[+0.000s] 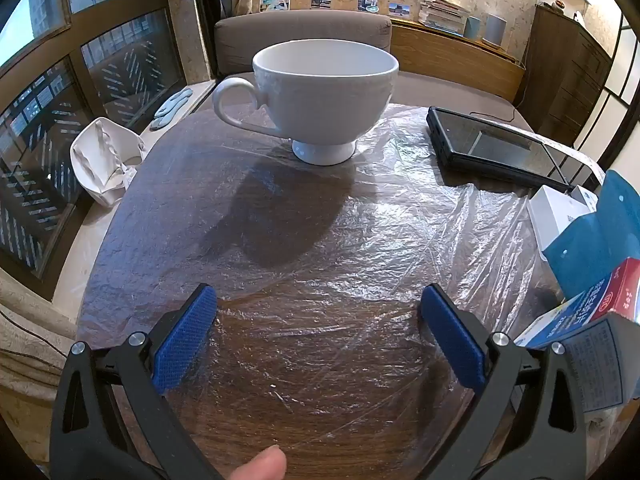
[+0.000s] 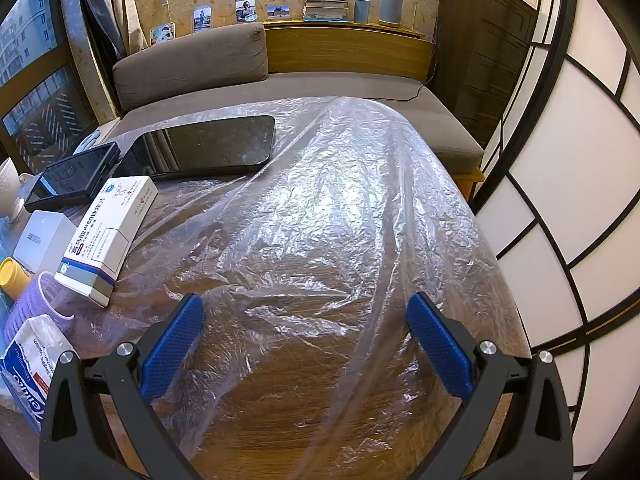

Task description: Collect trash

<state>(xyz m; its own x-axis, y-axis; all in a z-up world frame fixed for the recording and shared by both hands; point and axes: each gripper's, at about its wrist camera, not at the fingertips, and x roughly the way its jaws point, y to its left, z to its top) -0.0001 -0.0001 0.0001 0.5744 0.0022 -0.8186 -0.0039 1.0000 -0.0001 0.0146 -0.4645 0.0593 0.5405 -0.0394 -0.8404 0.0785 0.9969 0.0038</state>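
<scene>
A thin clear plastic sheet (image 1: 400, 216) lies spread and wrinkled over the round wooden table (image 1: 120, 220); it also shows in the right wrist view (image 2: 340, 216), bunched into ridges. My left gripper (image 1: 318, 300) is open and empty, just above the sheet. My right gripper (image 2: 306, 312) is open and empty, its blue pads (image 2: 172, 344) either side of a fold of the sheet. Several cardboard boxes (image 2: 106, 232) lie at the table's side; some also show in the left wrist view (image 1: 580, 312). A crumpled white bag (image 1: 104, 160) lies past the table's left edge.
A white footed cup (image 1: 324, 96) stands at the far middle of the table. A black tablet (image 1: 500, 144) lies right of it, and a dark glass tray (image 2: 208, 148) further right. A purple cup (image 2: 36, 304) and wipes pack (image 2: 28, 360) lie among the boxes. A sofa (image 2: 192, 68) stands behind.
</scene>
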